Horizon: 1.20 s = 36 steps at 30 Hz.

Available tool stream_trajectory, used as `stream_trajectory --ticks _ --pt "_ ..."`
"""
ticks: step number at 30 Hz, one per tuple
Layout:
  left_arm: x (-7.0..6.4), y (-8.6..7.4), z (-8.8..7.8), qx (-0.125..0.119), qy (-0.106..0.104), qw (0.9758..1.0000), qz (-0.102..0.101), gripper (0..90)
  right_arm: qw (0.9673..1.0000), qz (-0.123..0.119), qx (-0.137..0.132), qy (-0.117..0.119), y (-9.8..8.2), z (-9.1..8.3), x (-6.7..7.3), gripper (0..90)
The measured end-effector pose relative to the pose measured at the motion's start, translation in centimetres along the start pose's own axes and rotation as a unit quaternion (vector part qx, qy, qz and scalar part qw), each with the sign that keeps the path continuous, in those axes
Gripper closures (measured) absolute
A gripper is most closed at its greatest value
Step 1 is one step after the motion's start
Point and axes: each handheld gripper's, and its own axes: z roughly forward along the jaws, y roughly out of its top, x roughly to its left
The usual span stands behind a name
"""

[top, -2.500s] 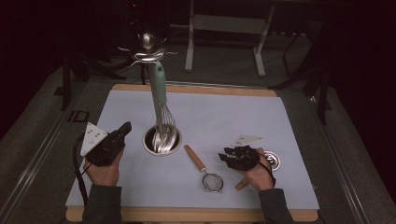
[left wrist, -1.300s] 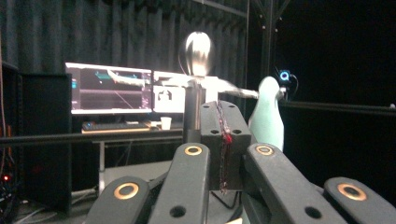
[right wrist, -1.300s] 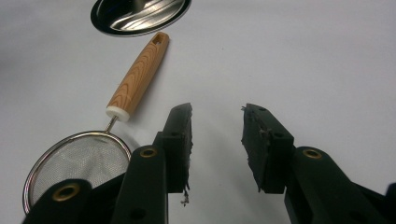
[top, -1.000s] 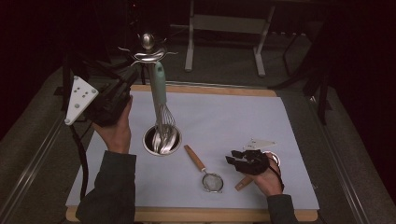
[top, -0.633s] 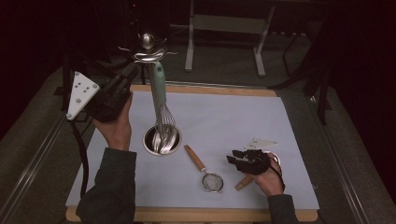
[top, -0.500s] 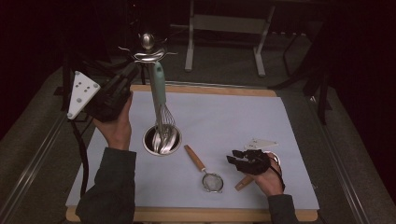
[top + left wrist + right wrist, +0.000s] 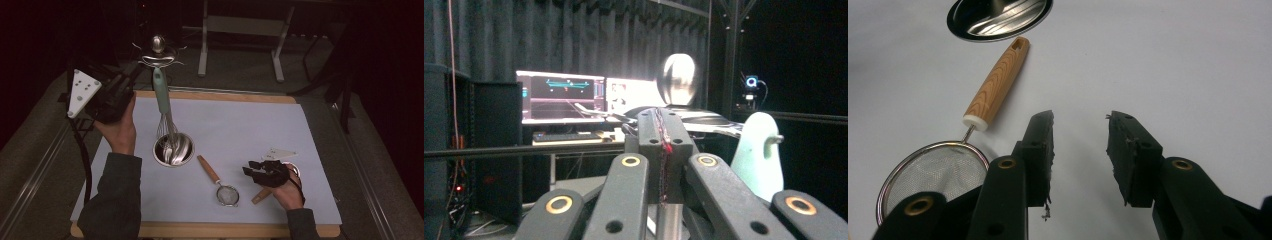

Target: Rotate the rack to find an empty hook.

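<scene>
My left gripper [image 7: 134,75] is held up at the back left, jaws shut with nothing seen between them [image 7: 659,142]. Its tips point at the tops of the utensils standing in a steel cup [image 7: 173,150]: a whisk with a mint handle [image 7: 161,92] and a steel spoon-like end [image 7: 159,44]. In the left gripper view the steel end [image 7: 679,80] and the mint handle top [image 7: 759,150] sit just behind the tips; contact cannot be told. My right gripper [image 7: 256,170] rests low on the white mat, open and empty [image 7: 1080,130]. A small strainer [image 7: 227,195] with a wooden handle [image 7: 998,85] lies to its left.
The white mat [image 7: 240,120] lies on a wooden board. Another wooden handle end [image 7: 260,196] and a small steel round piece [image 7: 296,167] lie under my right hand. Table legs stand behind the board. Monitors [image 7: 561,97] glow in the dark background.
Since the oldest frame my left gripper rose from the mat at the left up to the utensil tops. Over the last second it barely shifted. The right gripper stayed put.
</scene>
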Motion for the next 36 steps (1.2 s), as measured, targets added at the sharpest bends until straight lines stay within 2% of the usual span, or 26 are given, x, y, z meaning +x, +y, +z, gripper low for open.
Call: stream_trajectory --ticks 9,10,15,25,32,36 --pt "0.8 0.2 0.8 0.010 0.012 0.9999 0.003 89.9 1.0000 0.000 0.000 0.000 0.0 0.0 0.0 62.0" --pt "1.1 0.2 1.0 0.012 0.018 0.9998 0.000 89.9 1.0000 0.000 0.000 0.000 0.0 0.0 0.0 62.1" --pt "1.3 0.3 1.4 0.017 0.023 0.9996 -0.004 89.9 1.0000 0.000 0.001 0.000 0.0 0.0 0.0 62.1" --pt "1.7 0.3 1.9 0.026 0.023 0.9993 -0.009 89.9 1.0000 0.000 0.003 0.001 -0.1 0.1 0.0 62.1" --pt "1.8 0.5 1.9 0.033 0.022 0.9992 -0.003 89.9 1.0000 -0.001 0.005 0.002 -0.1 0.2 0.0 62.1" --pt "1.9 0.5 1.8 0.040 0.014 0.9991 -0.004 89.7 1.0000 0.000 0.005 0.002 -0.2 0.2 -0.1 62.1"
